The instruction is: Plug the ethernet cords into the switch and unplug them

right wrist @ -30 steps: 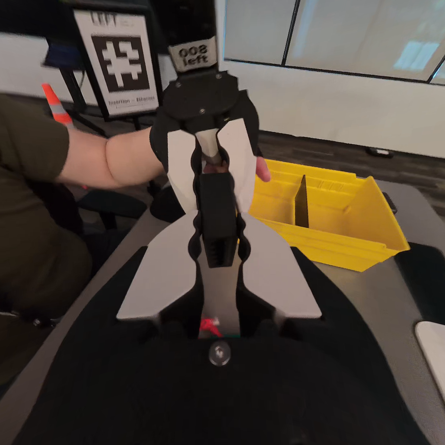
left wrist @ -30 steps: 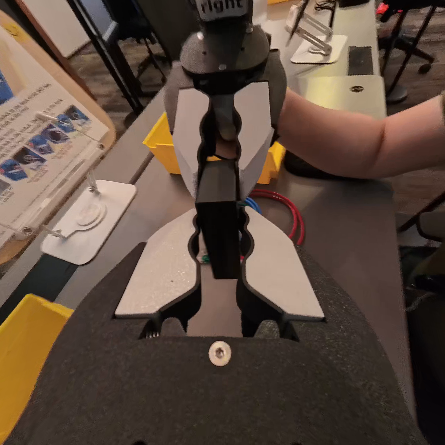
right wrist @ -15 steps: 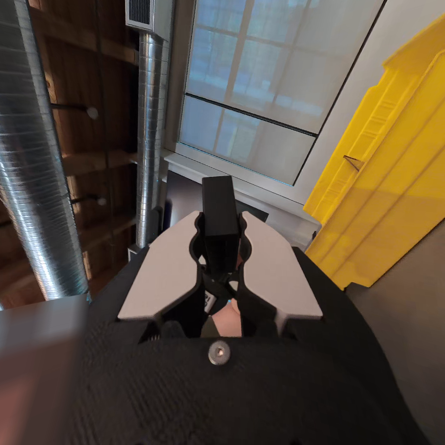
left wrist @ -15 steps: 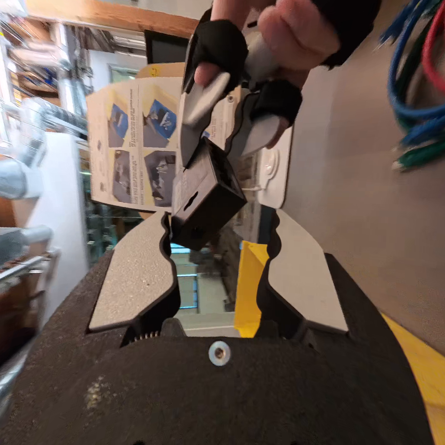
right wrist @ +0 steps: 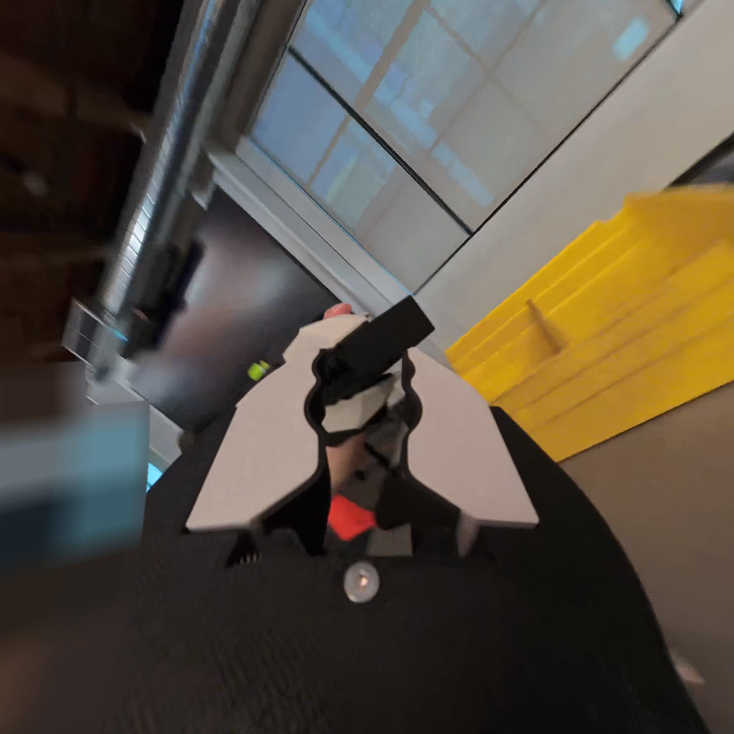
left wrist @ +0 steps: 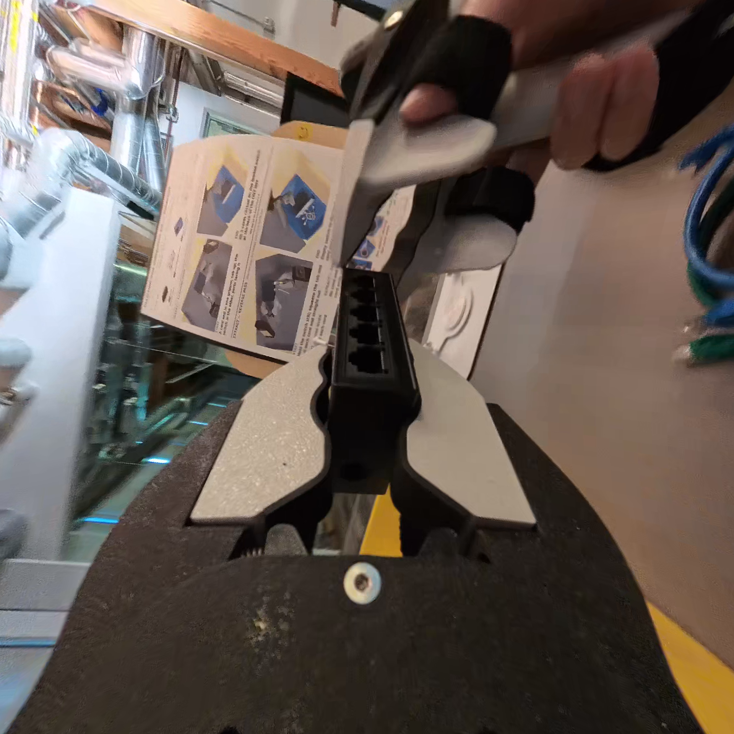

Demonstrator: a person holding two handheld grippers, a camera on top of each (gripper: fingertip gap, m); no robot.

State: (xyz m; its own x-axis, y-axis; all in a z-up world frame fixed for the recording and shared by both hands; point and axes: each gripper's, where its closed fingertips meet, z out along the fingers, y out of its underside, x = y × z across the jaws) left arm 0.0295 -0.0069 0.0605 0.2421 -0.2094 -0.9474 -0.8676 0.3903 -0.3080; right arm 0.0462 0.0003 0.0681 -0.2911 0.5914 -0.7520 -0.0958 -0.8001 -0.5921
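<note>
Between the grey fingers of the left gripper [left wrist: 371, 381] sits the small black plastic network switch [left wrist: 367, 341], clamped by its sides with its row of ports facing up and away from the claw. Just beyond its far end, the right gripper [left wrist: 417, 222] stands parted around nothing, held by a hand [left wrist: 556, 91] in a black fingerless glove. Right of the left claw, blue and green ethernet cords [left wrist: 707, 254] lie loose on the grey table [left wrist: 595, 357], well apart from the switch. Ahead of the right claw, the switch [right wrist: 381, 341] shows tilted, and a yellow plastic bin [right wrist: 595, 329] stands to its right.
</note>
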